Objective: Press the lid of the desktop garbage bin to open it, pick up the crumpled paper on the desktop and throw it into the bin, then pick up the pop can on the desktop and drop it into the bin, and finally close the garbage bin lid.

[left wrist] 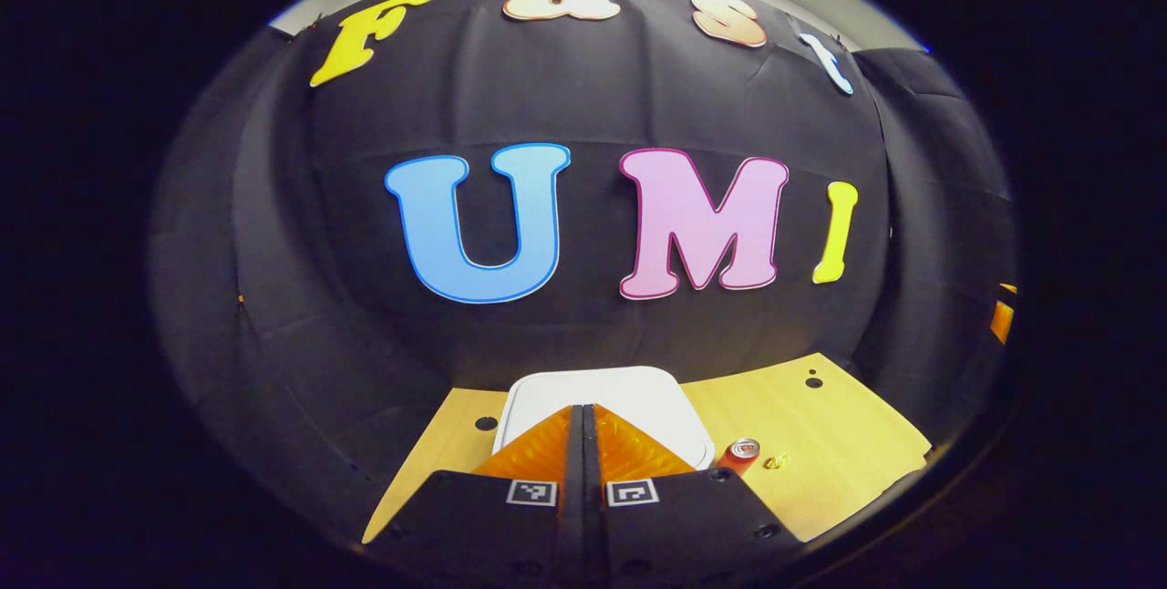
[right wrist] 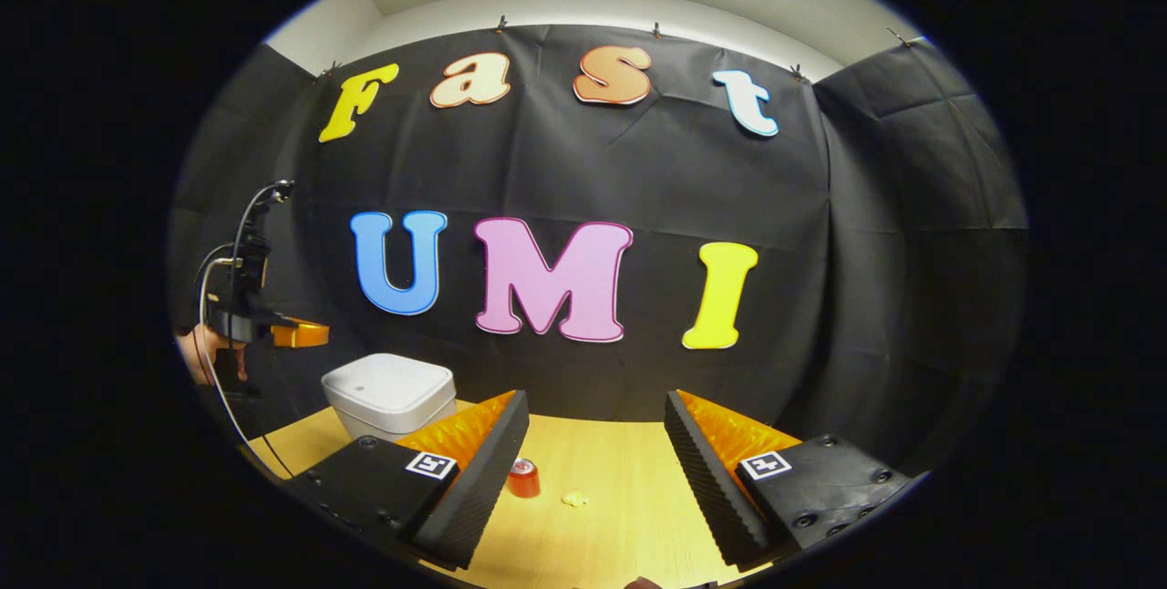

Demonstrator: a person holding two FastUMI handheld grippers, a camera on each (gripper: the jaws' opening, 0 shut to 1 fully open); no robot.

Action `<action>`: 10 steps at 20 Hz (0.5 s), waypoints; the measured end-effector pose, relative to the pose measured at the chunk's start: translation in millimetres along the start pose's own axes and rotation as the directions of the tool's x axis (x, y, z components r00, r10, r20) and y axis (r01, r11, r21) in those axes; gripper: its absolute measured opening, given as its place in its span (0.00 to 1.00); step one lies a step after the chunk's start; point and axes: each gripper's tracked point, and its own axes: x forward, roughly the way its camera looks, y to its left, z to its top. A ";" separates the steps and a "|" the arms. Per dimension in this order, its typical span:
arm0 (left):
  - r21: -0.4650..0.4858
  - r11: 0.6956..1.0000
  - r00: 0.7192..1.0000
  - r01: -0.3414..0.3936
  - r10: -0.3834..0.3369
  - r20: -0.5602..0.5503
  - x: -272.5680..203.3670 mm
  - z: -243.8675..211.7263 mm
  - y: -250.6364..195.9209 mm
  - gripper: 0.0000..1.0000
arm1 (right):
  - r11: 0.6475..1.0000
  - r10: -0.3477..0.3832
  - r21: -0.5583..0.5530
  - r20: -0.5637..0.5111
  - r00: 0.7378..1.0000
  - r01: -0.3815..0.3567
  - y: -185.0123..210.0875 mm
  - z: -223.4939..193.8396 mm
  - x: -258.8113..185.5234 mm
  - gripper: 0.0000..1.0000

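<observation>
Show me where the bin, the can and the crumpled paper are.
bin point(right wrist: 390, 384): right gripper view, middle of its closed lid.
can point(right wrist: 523, 478): right gripper view, its side, standing on the table.
paper point(right wrist: 574, 499): right gripper view, centre of the small wad, right of the can.
</observation>
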 end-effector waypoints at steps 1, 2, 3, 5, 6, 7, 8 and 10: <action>0.016 1.000 1.000 0.015 -0.014 -0.008 11.7 -1.7 -0.8 0.05 | 1.000 -0.012 0.009 -0.018 1.000 0.012 -4.3 -5.3 -1.6 0.97; 0.029 0.999 0.999 0.020 -0.019 -0.032 23.8 -5.3 -1.8 0.05 | 1.000 -0.021 0.017 -0.036 0.999 0.022 -8.2 -10.8 -3.2 0.96; 0.032 0.999 0.998 0.030 -0.028 -0.062 33.6 -12.6 -3.1 0.05 | 0.999 -0.028 0.021 -0.049 0.998 0.029 -11.4 -13.4 -4.5 0.96; -0.002 0.999 0.987 0.050 -0.049 -0.150 49.1 -35.4 -8.4 0.05 | 0.999 -0.047 0.021 -0.059 0.997 0.049 -19.8 -13.6 -5.0 0.96; -0.017 0.998 0.982 0.054 -0.056 -0.182 53.5 -45.9 -8.9 0.05 | 0.998 -0.061 0.019 -0.054 0.997 0.062 -24.6 -12.0 -5.8 0.96; -0.019 0.998 0.976 0.055 -0.057 -0.210 59.7 -54.8 -9.0 0.05 | 0.997 -0.070 0.020 -0.051 0.996 0.072 -27.8 -10.6 -5.7 0.96; -0.013 0.999 0.971 0.053 -0.055 -0.232 63.8 -63.7 -7.2 0.06 | 0.997 -0.078 0.021 -0.050 0.996 0.079 -29.6 -10.6 -5.6 0.96; -0.045 0.997 0.950 0.056 -0.067 -0.304 60.7 -85.3 -7.4 0.05 | 0.996 -0.085 0.022 -0.057 0.995 0.086 -32.4 -14.3 -5.4 0.96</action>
